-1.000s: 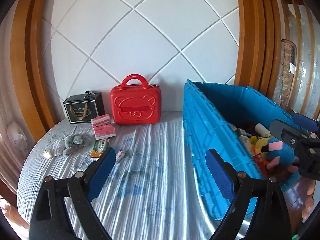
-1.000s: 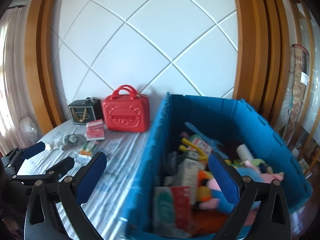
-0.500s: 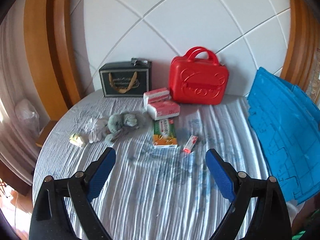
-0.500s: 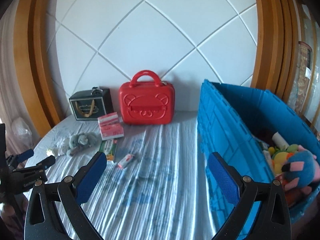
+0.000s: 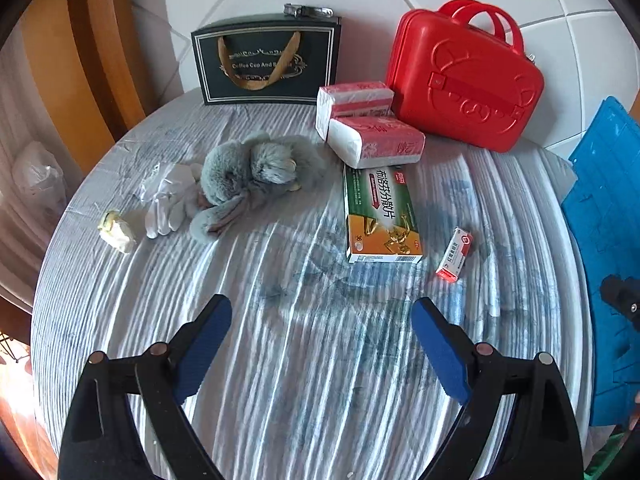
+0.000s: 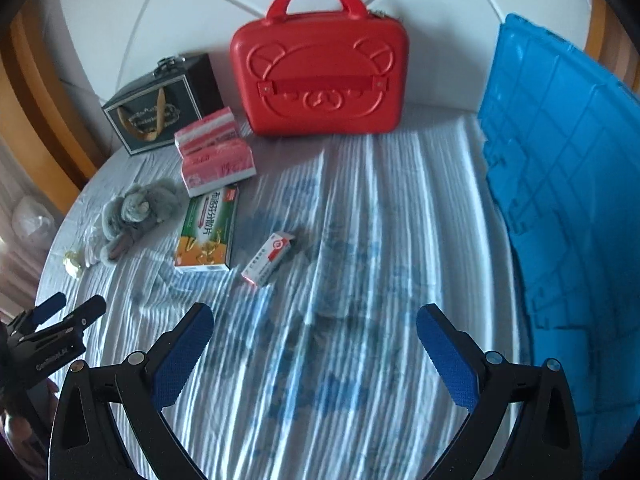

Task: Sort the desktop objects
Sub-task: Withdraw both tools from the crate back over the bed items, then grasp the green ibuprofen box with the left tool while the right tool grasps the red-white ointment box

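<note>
My left gripper (image 5: pixel 322 322) is open and empty above the striped tablecloth, short of a green and orange medicine box (image 5: pixel 380 216) and a small red and white box (image 5: pixel 454 255). A grey plush toy (image 5: pixel 248 172), white gloves (image 5: pixel 168 200) and a small yellowish item (image 5: pixel 116 232) lie to the left. My right gripper (image 6: pixel 316 330) is open and empty, just short of the small red and white box (image 6: pixel 269 258) and the medicine box (image 6: pixel 208 230). The left gripper also shows at the left edge of the right wrist view (image 6: pixel 60 312).
A red bear-face case (image 6: pixel 320 68), a dark gift bag (image 5: pixel 266 62) and two pink tissue packs (image 5: pixel 372 132) stand at the back against the wall. A blue crate (image 6: pixel 568 184) stands on the right. The round table's edge (image 5: pixel 52 280) curves on the left.
Both grippers have swung left, away from the blue crate, and moved closer to and lower over the items on the table. Both stay open and empty.
</note>
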### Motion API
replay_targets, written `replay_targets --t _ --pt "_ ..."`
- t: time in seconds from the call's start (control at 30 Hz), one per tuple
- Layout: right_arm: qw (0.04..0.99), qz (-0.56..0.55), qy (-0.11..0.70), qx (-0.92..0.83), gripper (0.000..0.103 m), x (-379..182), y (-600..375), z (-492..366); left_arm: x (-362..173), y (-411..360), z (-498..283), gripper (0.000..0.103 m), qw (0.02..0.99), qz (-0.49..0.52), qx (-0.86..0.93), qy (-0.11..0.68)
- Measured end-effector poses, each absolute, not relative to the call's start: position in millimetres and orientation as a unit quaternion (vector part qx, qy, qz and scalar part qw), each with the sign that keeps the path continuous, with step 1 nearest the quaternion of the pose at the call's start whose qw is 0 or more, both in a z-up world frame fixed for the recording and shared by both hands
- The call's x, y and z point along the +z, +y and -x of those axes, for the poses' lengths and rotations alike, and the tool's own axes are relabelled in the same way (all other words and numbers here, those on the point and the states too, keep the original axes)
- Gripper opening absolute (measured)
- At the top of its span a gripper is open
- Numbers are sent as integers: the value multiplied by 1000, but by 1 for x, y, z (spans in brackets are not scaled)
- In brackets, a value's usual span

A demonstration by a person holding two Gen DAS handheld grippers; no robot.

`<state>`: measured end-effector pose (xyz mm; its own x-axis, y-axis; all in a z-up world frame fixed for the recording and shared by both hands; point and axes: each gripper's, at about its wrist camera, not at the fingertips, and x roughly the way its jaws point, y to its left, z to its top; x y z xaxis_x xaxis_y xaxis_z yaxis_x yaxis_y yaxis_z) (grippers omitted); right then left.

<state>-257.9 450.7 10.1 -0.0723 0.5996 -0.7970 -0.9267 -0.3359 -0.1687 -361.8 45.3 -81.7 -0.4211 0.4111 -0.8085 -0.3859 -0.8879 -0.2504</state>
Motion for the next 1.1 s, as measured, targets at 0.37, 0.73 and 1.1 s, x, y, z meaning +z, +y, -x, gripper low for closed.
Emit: replay_targets --t 0.37,0.73,1.1 --pt "543 449 251 664 103 -54 550 267 -131 138 442 92 260 512 818 17" --pt "547 452 269 651 103 -80 587 274 -177 216 484 95 273 537 795 71" --pt "514 480 276 655 103 -105 584 314 -197 163 452 87 271 535 798 52"
